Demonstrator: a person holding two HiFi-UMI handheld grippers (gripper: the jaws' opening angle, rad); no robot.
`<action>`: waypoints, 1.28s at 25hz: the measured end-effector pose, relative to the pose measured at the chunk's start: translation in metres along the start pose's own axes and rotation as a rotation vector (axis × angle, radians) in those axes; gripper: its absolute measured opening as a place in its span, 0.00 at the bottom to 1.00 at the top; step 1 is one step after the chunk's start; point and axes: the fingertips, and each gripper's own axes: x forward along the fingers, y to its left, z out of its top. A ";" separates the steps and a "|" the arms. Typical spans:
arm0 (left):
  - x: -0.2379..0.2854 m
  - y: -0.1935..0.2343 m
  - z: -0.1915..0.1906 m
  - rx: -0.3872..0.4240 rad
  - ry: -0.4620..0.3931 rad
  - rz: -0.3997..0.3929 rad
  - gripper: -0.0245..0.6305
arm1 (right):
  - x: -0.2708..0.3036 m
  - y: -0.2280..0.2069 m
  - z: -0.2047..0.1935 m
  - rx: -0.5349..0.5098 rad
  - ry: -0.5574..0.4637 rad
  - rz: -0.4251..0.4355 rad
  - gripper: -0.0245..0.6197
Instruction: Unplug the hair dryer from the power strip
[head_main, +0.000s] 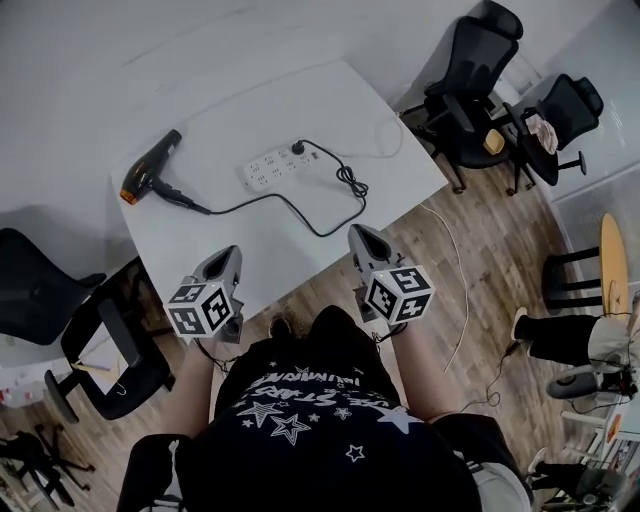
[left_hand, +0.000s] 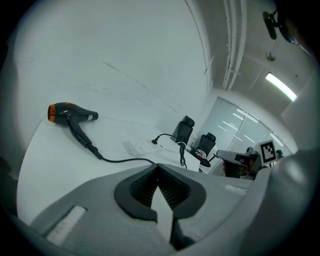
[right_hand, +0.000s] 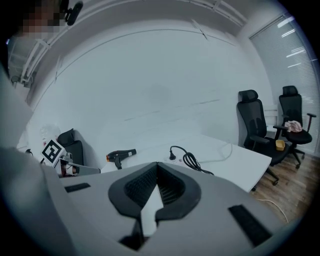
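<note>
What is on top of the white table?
A black hair dryer, a white power strip with a black plug in it, and a looped black cord. The socket under the plug is covered.

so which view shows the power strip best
The head view: it looks down on the whole power strip, sockets and black plug included. The left gripper view shows it small and slanted; in the right gripper view the right gripper hides nearly all of it.
</note>
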 end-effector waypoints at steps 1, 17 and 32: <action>0.002 0.001 0.001 -0.006 0.000 0.003 0.05 | 0.001 -0.004 0.001 0.000 0.002 -0.001 0.05; 0.066 0.000 0.034 -0.073 -0.054 0.147 0.05 | 0.105 -0.108 0.081 -0.065 0.003 0.068 0.05; 0.140 0.002 0.063 -0.090 -0.081 0.253 0.05 | 0.194 -0.123 0.070 -0.228 0.163 0.313 0.05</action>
